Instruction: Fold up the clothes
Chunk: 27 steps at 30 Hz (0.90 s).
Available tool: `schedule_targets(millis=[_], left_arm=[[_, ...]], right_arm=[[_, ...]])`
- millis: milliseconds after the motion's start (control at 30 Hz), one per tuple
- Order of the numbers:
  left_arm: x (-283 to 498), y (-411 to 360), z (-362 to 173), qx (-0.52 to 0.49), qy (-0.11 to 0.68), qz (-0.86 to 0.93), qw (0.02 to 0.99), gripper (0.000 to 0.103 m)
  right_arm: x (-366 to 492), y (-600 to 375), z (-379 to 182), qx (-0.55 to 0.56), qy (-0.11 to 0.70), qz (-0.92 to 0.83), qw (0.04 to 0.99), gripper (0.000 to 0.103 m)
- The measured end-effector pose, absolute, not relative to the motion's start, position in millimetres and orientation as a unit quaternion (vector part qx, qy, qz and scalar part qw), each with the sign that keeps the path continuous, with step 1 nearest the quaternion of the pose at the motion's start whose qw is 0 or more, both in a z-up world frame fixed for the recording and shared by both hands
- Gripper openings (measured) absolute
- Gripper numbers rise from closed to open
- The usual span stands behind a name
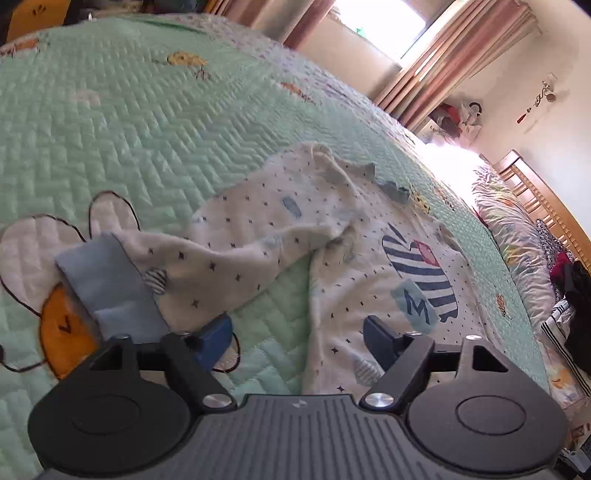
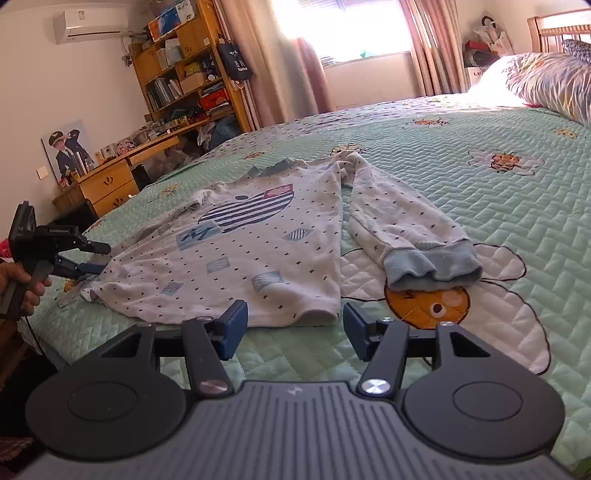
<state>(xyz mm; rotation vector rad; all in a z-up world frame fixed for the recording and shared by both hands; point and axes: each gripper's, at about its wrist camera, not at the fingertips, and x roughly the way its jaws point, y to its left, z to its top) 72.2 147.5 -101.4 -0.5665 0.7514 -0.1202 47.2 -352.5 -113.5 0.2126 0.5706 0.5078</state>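
- Shirt point(image 2: 236, 251) lying flat on bed quilt point(image 2: 480, 192), sleeve point(image 2: 402, 229) splaying toward 4 o'clock, awaiting folding.
- Right gripper point(image 2: 293, 332) hovering at hem, jaws wide, empty.
- Left gripper point(image 2: 86, 258) sitting at shirt's 9 o'clock corner; jaws wide, empty in its own view.

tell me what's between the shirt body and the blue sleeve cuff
In the right wrist view, bare quilt separates the shirt body from the sleeve cuff.

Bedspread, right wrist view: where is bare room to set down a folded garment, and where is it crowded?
Free: the quilt right of the sleeve, running up to the pillow; also the strip beyond the shirt collar toward the window. Crowded: the near middle, where the shirt and its blue cuff lie.
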Motion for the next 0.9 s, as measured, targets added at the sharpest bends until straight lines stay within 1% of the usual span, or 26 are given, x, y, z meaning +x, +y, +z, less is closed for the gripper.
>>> schedule_targets(millis=[67, 100, 167, 233, 267, 300, 333, 367, 400, 433, 467, 500, 567, 700, 767, 900], left_arm=[[73.3, 133.5, -86.6, -0.269, 0.340, -0.102, 0.895, 0.088], [80.4, 116.2, -81.0, -0.257, 0.335, -0.133, 0.896, 0.092], [103.2, 63.9, -74.7, -0.183, 0.346, -0.188, 0.901, 0.098], [124.7, 12.0, -84.6, -0.084, 0.372, -0.228, 0.896, 0.098], [133.8, -3.6, -93.9, -0.047, 0.385, -0.238, 0.891, 0.095], [140.7, 1.9, -101.7, -0.031, 0.388, -0.208, 0.897, 0.087], [147.4, 8.8, -109.4, -0.017, 0.390, -0.174, 0.904, 0.084], [154.2, 15.7, -117.2, -0.002, 0.392, -0.141, 0.909, 0.079], [154.1, 37.3, -117.2, -0.037, 0.383, -0.107, 0.917, 0.077], [147.5, 66.4, -115.1, -0.098, 0.371, -0.088, 0.919, 0.077], [138.3, 84.8, -113.2, -0.137, 0.364, -0.086, 0.917, 0.077], [125.1, 99.2, -109.4, -0.150, 0.363, -0.073, 0.917, 0.084], [95.9, 105.9, -102.1, -0.136, 0.358, -0.053, 0.922, 0.095], [43.1, 102.3, -89.4, -0.145, 0.329, -0.089, 0.929, 0.095], [28.8, 94.0, -85.8, -0.150, 0.309, -0.099, 0.934, 0.096], [17.7, 80.6, -85.2, -0.169, 0.282, -0.099, 0.939, 0.098]], right_arm=[[47.0, -345.8, -112.7, 0.106, 0.273, 0.255, 0.922, 0.060], [46.1, -340.9, -110.9, 0.103, 0.271, 0.259, 0.921, 0.060], [43.9, -330.8, -106.3, 0.093, 0.268, 0.268, 0.921, 0.062], [41.1, -324.0, -102.6, 0.082, 0.267, 0.271, 0.921, 0.065], [39.5, -322.7, -100.7, 0.074, 0.266, 0.269, 0.923, 0.066], [38.1, -322.6, -98.8, 0.066, 0.265, 0.264, 0.925, 0.066], [36.1, -323.9, -96.6, 0.057, 0.263, 0.258, 0.928, 0.067], [33.8, -326.9, -94.0, 0.049, 0.259, 0.251, 0.931, 0.068], [31.4, -329.9, -91.4, 0.040, 0.255, 0.244, 0.935, 0.068], [29.6, -333.5, -89.7, 0.034, 0.251, 0.238, 0.938, 0.070], [29.5, -337.9, -89.7, 0.033, 0.249, 0.233, 0.939, 0.072], [31.8, -342.7, -91.2, 0.041, 0.251, 0.229, 0.940, 0.074], [41.6, -351.2, -98.1, 0.090, 0.267, 0.241, 0.929, 0.074], [58.6, -364.6, -117.4, 0.245, 0.301, 0.287, 0.876, 0.074], [59.8, -364.3, -126.6, 0.302, 0.319, 0.299, 0.847, 0.074], [58.3, -376.9, -128.5, 0.337, 0.315, 0.252, 0.851, 0.075]])
